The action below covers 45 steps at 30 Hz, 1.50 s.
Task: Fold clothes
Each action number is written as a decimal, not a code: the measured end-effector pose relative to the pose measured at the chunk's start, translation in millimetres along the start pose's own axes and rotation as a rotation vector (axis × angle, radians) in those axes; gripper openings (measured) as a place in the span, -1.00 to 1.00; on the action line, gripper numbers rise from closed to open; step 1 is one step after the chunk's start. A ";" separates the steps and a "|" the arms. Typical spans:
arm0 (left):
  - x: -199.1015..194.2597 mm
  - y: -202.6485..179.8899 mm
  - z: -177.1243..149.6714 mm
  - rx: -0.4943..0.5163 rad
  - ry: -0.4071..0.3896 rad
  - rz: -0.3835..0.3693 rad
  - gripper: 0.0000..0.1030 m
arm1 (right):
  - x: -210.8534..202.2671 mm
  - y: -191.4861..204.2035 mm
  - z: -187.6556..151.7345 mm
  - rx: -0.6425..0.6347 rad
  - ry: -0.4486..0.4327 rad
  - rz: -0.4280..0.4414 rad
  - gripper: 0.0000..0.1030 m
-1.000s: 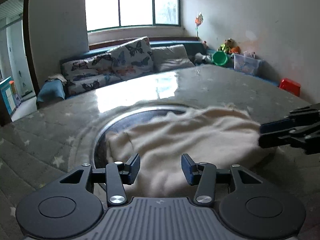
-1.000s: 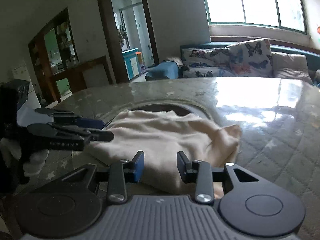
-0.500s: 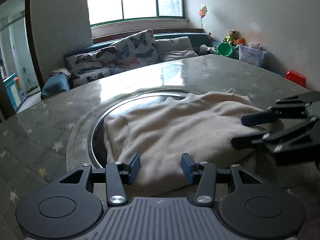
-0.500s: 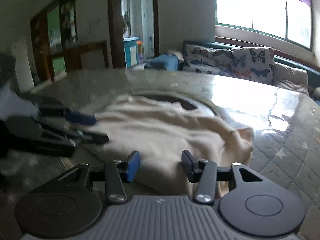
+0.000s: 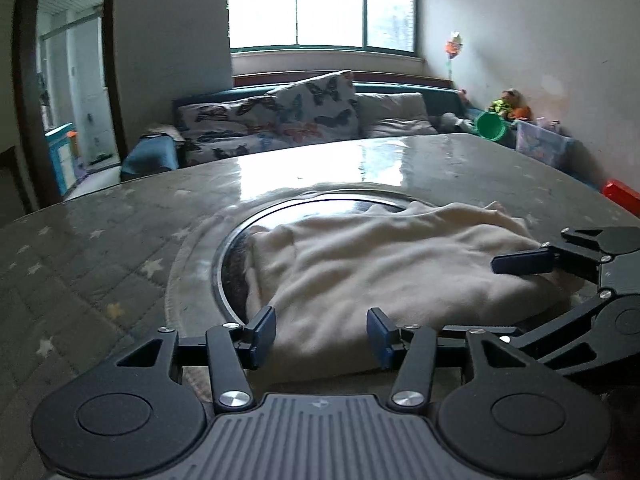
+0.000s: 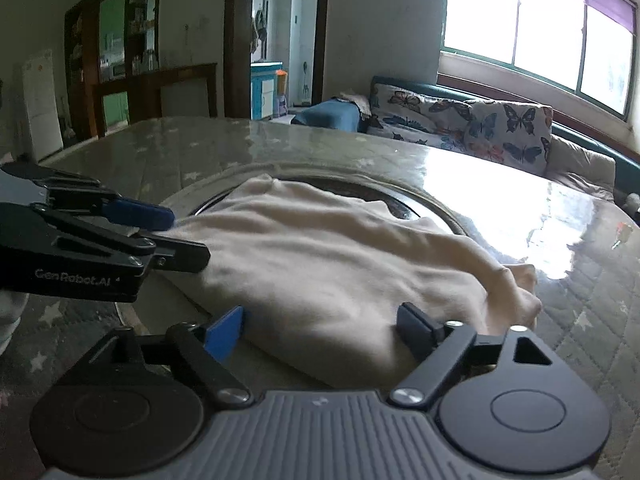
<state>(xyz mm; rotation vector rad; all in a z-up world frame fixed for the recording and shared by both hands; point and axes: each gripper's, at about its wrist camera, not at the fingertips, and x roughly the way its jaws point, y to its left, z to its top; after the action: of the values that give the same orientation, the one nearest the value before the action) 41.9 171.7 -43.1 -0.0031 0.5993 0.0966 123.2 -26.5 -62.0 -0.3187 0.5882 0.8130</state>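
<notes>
A cream garment (image 5: 380,264) lies folded over the round metal-rimmed inset of the table; it also shows in the right wrist view (image 6: 332,256). My left gripper (image 5: 322,334) is open, its jaws apart at the garment's near edge, with cloth between them. My right gripper (image 6: 320,330) is open wider, at the garment's near edge by a bunched corner (image 6: 516,296). Each gripper shows in the other's view: the right gripper (image 5: 560,280) at the garment's right side, the left gripper (image 6: 160,232) at its left side. Neither holds cloth.
The table (image 5: 100,264) has a grey star-patterned cover and a round metal rim (image 5: 224,256). Behind it stand a sofa with butterfly cushions (image 5: 304,120), a window, toys and a bin (image 5: 540,144) at the right wall, and a doorway (image 6: 276,40).
Both grippers have drawn closer to the garment's near edge and to each other. The right gripper's jaws have opened wider. The garment lies much as before.
</notes>
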 end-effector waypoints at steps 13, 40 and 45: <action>-9.7 8.4 -13.3 -0.077 0.020 0.073 0.18 | 4.6 2.5 -1.9 -0.032 0.036 0.024 1.00; 18.9 12.5 22.6 -0.105 0.071 -0.027 -0.21 | 4.5 0.5 -2.4 -0.030 0.048 0.030 1.00; 18.4 6.7 43.6 -0.092 0.026 -0.060 -0.20 | 4.8 2.0 -2.8 -0.030 0.049 0.029 1.00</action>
<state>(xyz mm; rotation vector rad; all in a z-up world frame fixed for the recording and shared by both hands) 81.0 181.3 -17.3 -0.1118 0.6201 0.0657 123.4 -23.7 -67.2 -0.3588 0.6279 0.8448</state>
